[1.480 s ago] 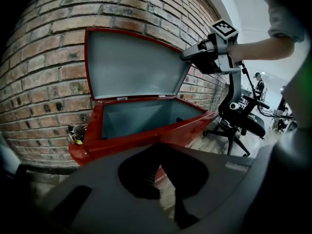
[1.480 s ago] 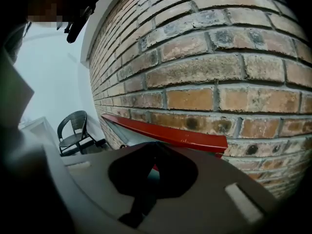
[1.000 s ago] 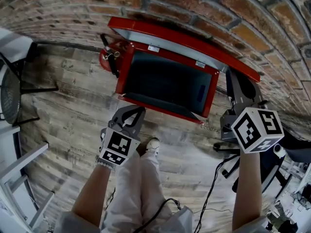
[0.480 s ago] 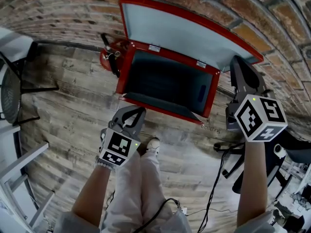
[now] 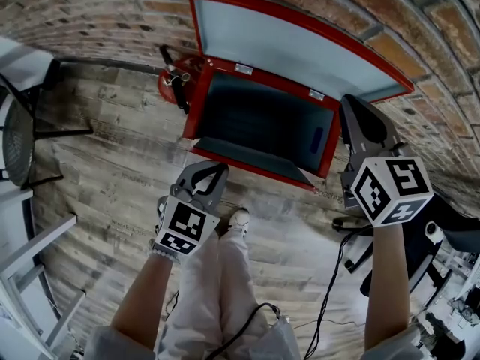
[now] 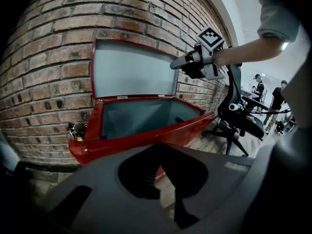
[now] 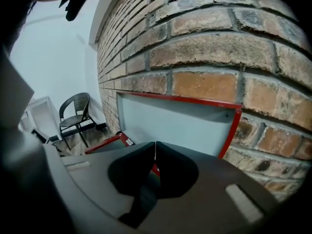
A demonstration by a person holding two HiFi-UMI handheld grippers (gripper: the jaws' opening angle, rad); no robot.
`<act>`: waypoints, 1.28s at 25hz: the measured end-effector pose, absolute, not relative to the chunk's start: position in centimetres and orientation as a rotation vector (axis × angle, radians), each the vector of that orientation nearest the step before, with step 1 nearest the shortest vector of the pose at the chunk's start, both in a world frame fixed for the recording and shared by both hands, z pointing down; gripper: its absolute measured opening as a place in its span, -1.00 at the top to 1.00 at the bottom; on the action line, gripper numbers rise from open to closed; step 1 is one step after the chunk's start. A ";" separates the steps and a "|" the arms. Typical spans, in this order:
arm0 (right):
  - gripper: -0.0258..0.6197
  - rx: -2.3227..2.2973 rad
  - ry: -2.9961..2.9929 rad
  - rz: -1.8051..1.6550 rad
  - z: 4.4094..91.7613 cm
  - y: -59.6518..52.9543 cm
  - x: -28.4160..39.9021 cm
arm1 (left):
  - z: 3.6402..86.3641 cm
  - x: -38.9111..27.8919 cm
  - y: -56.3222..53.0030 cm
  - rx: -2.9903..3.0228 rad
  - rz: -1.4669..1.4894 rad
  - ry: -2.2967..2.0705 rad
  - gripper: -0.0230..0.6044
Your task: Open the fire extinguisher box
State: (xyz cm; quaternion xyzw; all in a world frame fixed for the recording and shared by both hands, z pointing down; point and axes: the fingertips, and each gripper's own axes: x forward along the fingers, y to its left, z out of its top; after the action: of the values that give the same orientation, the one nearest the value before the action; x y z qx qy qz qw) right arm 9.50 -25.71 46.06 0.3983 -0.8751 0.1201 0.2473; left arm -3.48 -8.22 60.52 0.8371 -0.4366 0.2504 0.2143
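Closest to me, my white shoe [image 5: 238, 220] stands on the wood-plank floor [image 5: 112, 178], with a black cable [image 5: 330, 291] trailing off to its right. Just above it the left gripper [image 6: 158, 152] hangs short of the box, its jaws brought together at the tips with nothing between them. Beyond that sits the red fire extinguisher box [image 5: 197, 103], on the floor against the wall and already open: I can look straight down into its dark interior. The right gripper [image 7: 155, 151] is up at the box's right end, its jaws pressed together and empty, pointing at the lid's lower right corner; I cannot tell whether it touches the edge. The lid [image 5: 300, 47] is swung all the way up, its pale grey inner face showing and its back leaning on the brick wall [image 5: 90, 13]. A red fire extinguisher [image 5: 171, 81] with a black hose stands at the box's left end, close to the wall. Further out, a black office chair [image 5: 420, 238] is to the right and a dark wicker chair [image 5: 15, 145] to the far left.
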 end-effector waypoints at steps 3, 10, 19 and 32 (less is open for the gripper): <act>0.84 1.013 -2.403 0.375 47.5 -24.1 8.3 | 60.6 -3.5 -8.0 2.325 0.692 -1.210 0.93; 0.62 0.829 -2.395 0.506 51.6 -19.5 6.3 | 60.7 -3.5 -7.4 2.326 0.692 -1.205 0.93; 0.58 0.428 -2.346 0.587 56.0 -12.1 3.9 | 61.3 -3.8 -6.3 2.319 0.708 -1.188 0.93; 0.52 -0.037 -2.197 0.646 59.3 -5.1 2.4 | 62.4 -3.8 -4.0 2.309 0.715 -1.153 0.93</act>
State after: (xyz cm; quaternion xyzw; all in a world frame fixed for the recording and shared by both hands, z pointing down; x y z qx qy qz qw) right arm 2.41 -5.13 59.26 -0.0146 -0.8737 0.2569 0.4128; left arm -3.75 -3.99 62.44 0.8390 -0.4192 0.2600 0.2297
